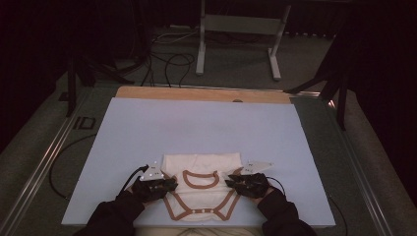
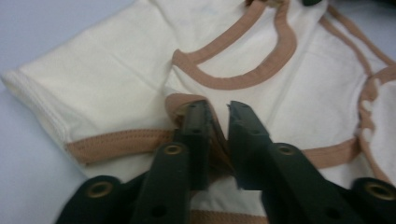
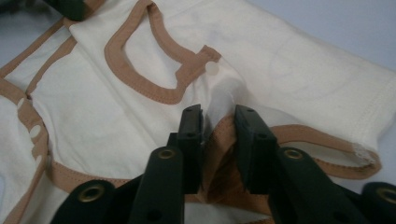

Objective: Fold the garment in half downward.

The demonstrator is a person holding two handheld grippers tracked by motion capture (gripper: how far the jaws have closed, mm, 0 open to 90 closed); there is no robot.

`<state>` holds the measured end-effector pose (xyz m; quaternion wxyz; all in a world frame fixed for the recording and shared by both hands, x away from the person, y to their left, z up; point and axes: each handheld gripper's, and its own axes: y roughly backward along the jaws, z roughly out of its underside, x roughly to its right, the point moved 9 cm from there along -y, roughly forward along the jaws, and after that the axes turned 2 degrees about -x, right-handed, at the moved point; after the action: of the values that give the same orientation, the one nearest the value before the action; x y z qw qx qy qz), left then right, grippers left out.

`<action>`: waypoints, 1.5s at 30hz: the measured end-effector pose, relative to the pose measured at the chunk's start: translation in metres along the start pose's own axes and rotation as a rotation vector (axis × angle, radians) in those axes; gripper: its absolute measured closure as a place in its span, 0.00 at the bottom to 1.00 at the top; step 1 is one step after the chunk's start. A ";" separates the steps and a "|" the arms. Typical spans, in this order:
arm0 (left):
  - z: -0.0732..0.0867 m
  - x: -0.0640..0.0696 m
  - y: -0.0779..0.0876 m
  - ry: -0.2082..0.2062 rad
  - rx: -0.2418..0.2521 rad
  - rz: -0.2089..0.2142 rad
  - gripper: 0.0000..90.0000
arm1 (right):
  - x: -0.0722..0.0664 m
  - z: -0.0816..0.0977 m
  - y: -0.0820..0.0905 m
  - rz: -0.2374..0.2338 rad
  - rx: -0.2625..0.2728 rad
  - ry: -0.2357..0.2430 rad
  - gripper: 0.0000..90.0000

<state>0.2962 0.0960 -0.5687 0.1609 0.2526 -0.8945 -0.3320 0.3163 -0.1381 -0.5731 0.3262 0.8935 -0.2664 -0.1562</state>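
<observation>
Baby bodysuit (image 1: 201, 189) lies between your grippers: left gripper (image 2: 217, 108) and right gripper (image 3: 218, 112) slightly parted, trim fold loose between jaws.

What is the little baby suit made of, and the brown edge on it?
The baby suit looks like soft cream knit cotton, matte: it creases and folds limply, with stitched hems. The brown edging seems to be a stretchy fabric binding sewn on; stitch lines run along it. The small round snaps look like pale plastic, though that is hard to tell.
</observation>
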 end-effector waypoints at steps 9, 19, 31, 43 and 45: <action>-0.007 -0.003 0.017 0.007 0.039 -0.031 0.70 | -0.003 -0.012 0.013 0.002 0.052 0.008 0.51; -0.019 -0.011 0.032 0.006 0.069 -0.052 0.43 | -0.007 -0.032 0.026 -0.051 0.110 0.027 0.19; -0.043 -0.017 0.032 -0.007 0.101 0.010 0.14 | 0.007 -0.064 0.037 -0.061 0.180 0.049 0.16; -0.041 -0.026 0.015 -0.042 0.051 0.034 0.30 | 0.018 -0.065 0.020 -0.121 0.103 0.068 0.51; -0.038 -0.029 0.011 -0.030 0.034 0.031 0.41 | 0.019 -0.059 0.012 -0.139 0.069 0.067 0.59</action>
<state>0.3338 0.0999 -0.5372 0.1481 0.2363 -0.9061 -0.3181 0.3543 -0.1273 -0.5235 0.2922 0.9253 -0.1976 -0.1391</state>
